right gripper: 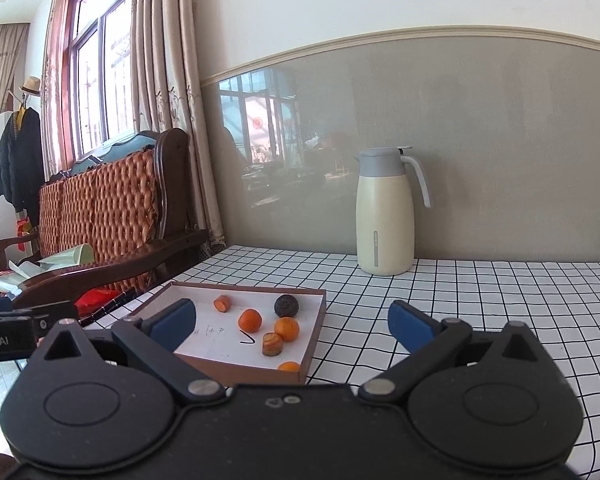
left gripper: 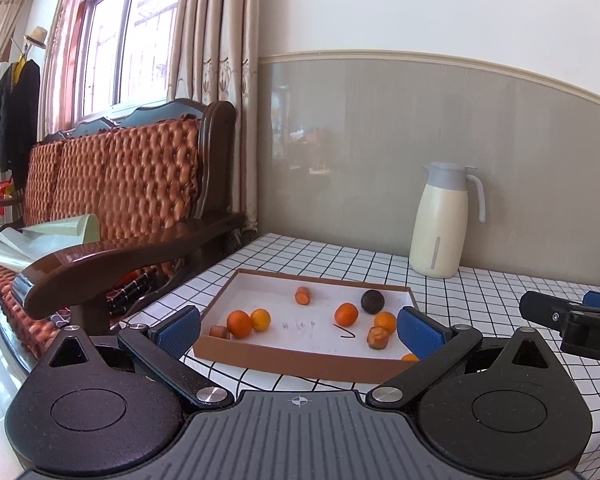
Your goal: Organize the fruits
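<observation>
Both my left tongs (left gripper: 298,330) and right tongs (right gripper: 292,322) gape wide, empty; fruits lie scattered in the shallow box (left gripper: 296,364) near the bench's left edge. Judgement: straddle one orange (left gripper: 239,323) squarely; close gently, since it may roll.

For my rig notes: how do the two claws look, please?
Both alike: the left claw and right claw have matte black linkage arms, silver pivot screws, round black housings and blue textured pads. White lettering marks each body's side. No cables or sleeves show.
</observation>
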Demonstrator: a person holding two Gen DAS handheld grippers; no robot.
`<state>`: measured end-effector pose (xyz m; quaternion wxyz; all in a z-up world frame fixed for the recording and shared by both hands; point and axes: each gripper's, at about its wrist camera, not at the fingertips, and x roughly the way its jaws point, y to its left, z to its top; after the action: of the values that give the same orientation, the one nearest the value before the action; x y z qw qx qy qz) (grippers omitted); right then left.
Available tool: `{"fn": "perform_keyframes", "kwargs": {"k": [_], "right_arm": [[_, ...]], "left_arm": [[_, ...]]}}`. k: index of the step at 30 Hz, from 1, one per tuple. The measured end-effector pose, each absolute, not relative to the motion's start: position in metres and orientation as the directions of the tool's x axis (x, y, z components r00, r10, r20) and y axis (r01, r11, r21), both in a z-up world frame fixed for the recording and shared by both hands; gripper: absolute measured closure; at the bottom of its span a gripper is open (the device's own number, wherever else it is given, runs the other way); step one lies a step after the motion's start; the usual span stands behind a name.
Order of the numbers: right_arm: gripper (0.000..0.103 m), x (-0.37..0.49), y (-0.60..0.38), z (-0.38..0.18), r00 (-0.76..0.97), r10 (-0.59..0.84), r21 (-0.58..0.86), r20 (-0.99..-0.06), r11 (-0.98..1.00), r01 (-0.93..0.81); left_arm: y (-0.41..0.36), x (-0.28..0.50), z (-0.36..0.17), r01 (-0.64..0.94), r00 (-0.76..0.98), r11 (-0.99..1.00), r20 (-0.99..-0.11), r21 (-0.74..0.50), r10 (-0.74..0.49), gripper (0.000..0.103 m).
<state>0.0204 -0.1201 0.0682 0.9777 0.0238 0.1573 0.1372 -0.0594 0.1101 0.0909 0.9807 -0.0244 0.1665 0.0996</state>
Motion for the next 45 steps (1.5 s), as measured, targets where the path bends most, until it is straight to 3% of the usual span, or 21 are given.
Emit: {"fn": "perform_keyframes", "kwargs": {"k": [45], "right_arm": [[0.006, 0.019, -0.113, 0.062, 0.901, 0.295, 0.083, -0.318, 0.956, -0.283]], "left_arm": [[0.111, -0.049, 0.08, -0.185, 0.92, 0.983, -0.356, -0.017, 0.167, 0.0]]}}
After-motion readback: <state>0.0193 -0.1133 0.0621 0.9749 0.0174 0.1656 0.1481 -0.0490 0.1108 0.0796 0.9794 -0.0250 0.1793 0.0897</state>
